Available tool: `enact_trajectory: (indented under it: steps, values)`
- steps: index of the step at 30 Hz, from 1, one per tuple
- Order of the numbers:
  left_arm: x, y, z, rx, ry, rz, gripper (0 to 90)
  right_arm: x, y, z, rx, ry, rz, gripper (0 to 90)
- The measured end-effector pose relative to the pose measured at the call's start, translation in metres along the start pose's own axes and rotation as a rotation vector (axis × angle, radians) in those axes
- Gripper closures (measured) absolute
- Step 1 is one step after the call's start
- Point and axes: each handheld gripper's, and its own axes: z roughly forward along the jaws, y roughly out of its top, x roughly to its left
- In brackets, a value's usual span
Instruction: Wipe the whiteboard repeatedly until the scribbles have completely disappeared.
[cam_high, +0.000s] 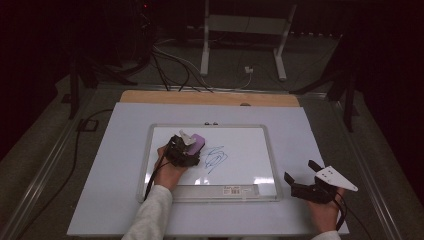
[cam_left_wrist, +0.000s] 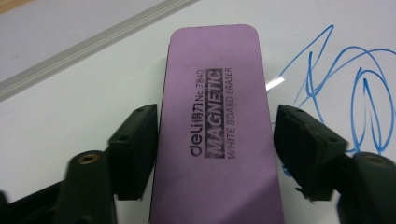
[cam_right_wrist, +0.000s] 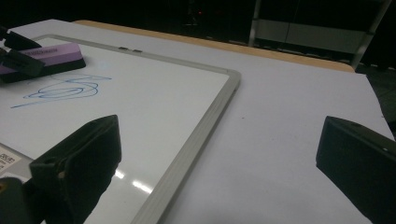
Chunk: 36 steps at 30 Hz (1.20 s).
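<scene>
Dark room, cables and a metal stand behind a pale desk (cam_high: 110, 165), and the action is all on the whiteboard (cam_high: 250, 145) lying at its centre. Left gripper (cam_left_wrist: 215, 140) sits over the board's left half with its jaws straddling the purple eraser (cam_left_wrist: 215, 126): one jaw against the eraser's side, the other just beside it, so I judge a grasp closing or lightly made, though firm contact on both sides I cannot tell. Eraser lies flat on the board, and just beside it, toward the board's middle, the blue scribble (cam_high: 216, 157) looks whole, with no wiped streak. So the erasing, if that is the job, looks barely begun; all the ink is left. Right gripper (cam_high: 305, 177) rests off the board's right edge, jaws spread wide, holding nothing.
</scene>
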Motion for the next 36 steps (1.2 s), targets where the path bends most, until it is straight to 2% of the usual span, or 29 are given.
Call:
enact_trajectory:
  steps: [1, 4, 6, 9, 10, 12, 14, 15, 17, 18, 21, 23, 25, 30, 31, 33, 36]
  values:
    - [0.000, 0.000, 0.000, 0.002, 0.000, -0.008, 40.3, 0.000, 0.000, 0.000, 0.000, 0.000, 0.000, 0.4]
    - [-0.002, 0.001, 0.000, 0.009, -0.005, -0.007, 41.0, 0.000, 0.000, 0.000, 0.000, -0.001, 0.002, 0.4]
    - [-0.006, 0.000, -0.002, 0.011, -0.020, 0.013, 41.1, 0.000, 0.000, 0.000, 0.001, 0.000, 0.001, 0.4]
    - [-0.016, 0.001, -0.005, 0.014, -0.063, 0.070, 41.1, 0.000, 0.000, 0.000, 0.000, 0.000, -0.001, 0.4]
    - [-0.019, 0.000, -0.006, 0.013, -0.064, 0.096, 41.1, 0.000, 0.000, 0.000, 0.001, 0.000, -0.001, 0.4]
    - [-0.020, 0.001, -0.006, 0.015, -0.060, 0.107, 41.1, 0.001, 0.000, 0.000, 0.000, 0.000, -0.001, 0.4]
    - [-0.017, 0.002, -0.006, 0.024, -0.031, 0.104, 41.1, 0.000, 0.000, -0.001, 0.000, -0.001, 0.002, 0.4]
    - [-0.013, 0.003, -0.005, 0.034, 0.000, 0.095, 41.2, 0.000, 0.000, -0.001, -0.001, -0.002, 0.002, 0.4]
    - [-0.006, 0.004, -0.004, 0.047, 0.028, 0.061, 41.2, 0.000, 0.000, -0.001, -0.002, -0.001, 0.004, 0.4]
    - [-0.001, 0.004, -0.003, 0.052, 0.046, 0.032, 41.2, 0.000, 0.000, -0.001, -0.001, -0.001, 0.004, 0.4]
    - [0.008, 0.003, -0.001, 0.056, 0.045, -0.027, 41.2, 0.000, 0.000, -0.001, 0.000, -0.001, 0.002, 0.4]
    - [0.006, 0.004, -0.001, 0.057, 0.055, -0.017, 41.3, 0.000, 0.000, 0.000, 0.000, 0.000, 0.001, 0.4]
    - [0.000, 0.004, -0.001, 0.050, 0.021, 0.001, 41.3, 0.000, 0.000, 0.000, 0.001, 0.000, 0.000, 0.4]
    - [-0.021, 0.006, -0.004, 0.046, -0.032, 0.078, 41.2, 0.001, 0.000, 0.000, 0.002, 0.002, 0.000, 0.4]
    - [-0.025, 0.006, -0.005, 0.045, -0.061, 0.088, 41.3, 0.001, 0.000, 0.000, 0.003, 0.002, 0.001, 0.4]
    - [-0.028, 0.006, -0.006, 0.044, -0.065, 0.113, 41.2, 0.001, 0.000, 0.000, 0.001, 0.002, 0.000, 0.4]
    - [-0.024, 0.006, -0.005, 0.044, -0.074, 0.100, 41.2, 0.000, 0.000, -0.001, 0.000, 0.000, 0.001, 0.4]
